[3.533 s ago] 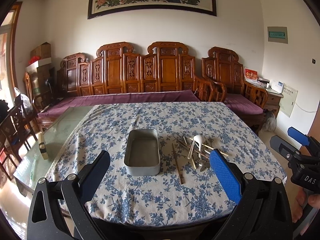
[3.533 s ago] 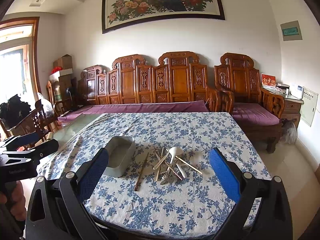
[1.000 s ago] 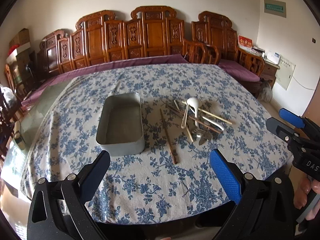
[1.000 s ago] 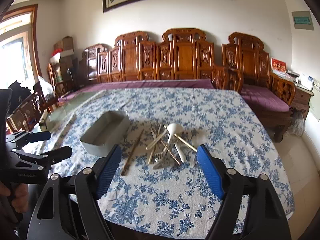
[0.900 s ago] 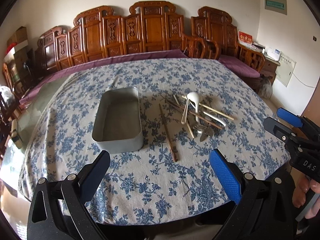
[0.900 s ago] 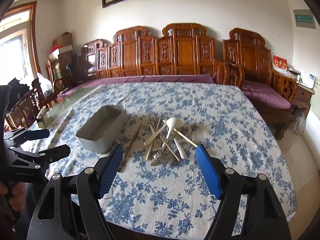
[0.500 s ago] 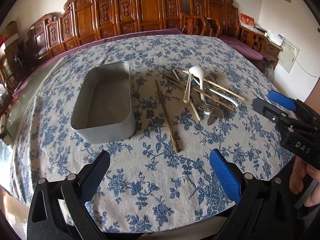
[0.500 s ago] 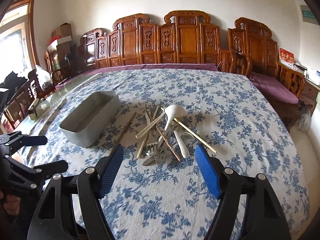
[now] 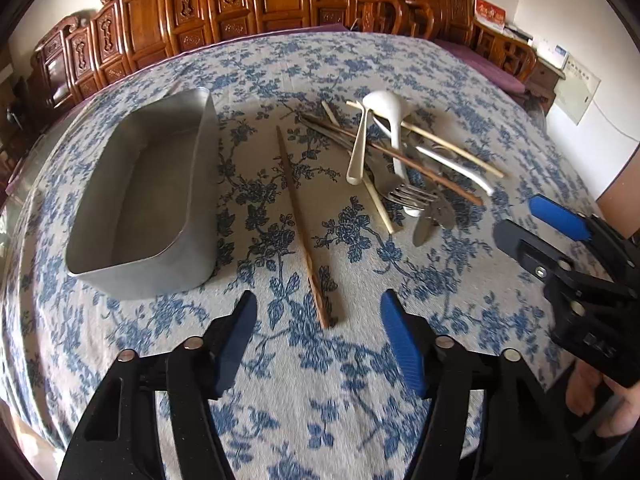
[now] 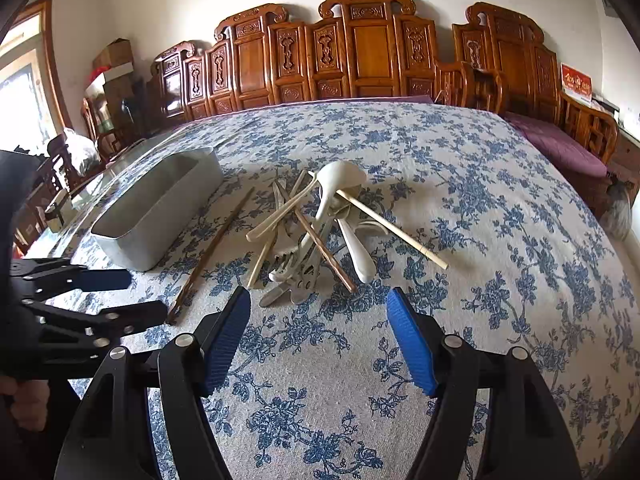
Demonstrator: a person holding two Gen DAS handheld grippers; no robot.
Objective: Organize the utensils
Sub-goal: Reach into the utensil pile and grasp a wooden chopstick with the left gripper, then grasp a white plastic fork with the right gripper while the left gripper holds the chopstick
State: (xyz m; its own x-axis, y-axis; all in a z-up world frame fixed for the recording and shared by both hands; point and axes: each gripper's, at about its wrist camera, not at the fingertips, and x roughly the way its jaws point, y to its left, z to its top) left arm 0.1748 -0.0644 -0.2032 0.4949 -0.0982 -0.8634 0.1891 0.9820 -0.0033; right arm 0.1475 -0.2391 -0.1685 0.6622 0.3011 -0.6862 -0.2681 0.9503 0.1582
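Note:
A grey metal tray [image 9: 144, 200] [image 10: 160, 208] stands empty on the floral tablecloth. To its right lies a single brown chopstick [image 9: 300, 220] [image 10: 208, 252]. Further right is a heap of utensils [image 9: 400, 160] [image 10: 316, 232]: white spoons, chopsticks, a metal fork and other cutlery. My left gripper [image 9: 320, 316] is open and empty, its tips just short of the brown chopstick's near end. My right gripper [image 10: 318, 312] is open and empty, just in front of the heap. Each gripper also shows in the other's view, the right [image 9: 560, 240] and the left [image 10: 100, 296].
The table [image 10: 480, 200] is covered with a blue-flowered cloth. A carved wooden bench [image 10: 360, 52] with purple cushions runs behind it. Chairs and boxes [image 10: 104, 92] stand at the far left. The table's near edge is below the grippers.
Both grippers have moved forward and down toward the table. Their jaws have narrowed but stay open. The left now sits near the brown chopstick, the right near the heap.

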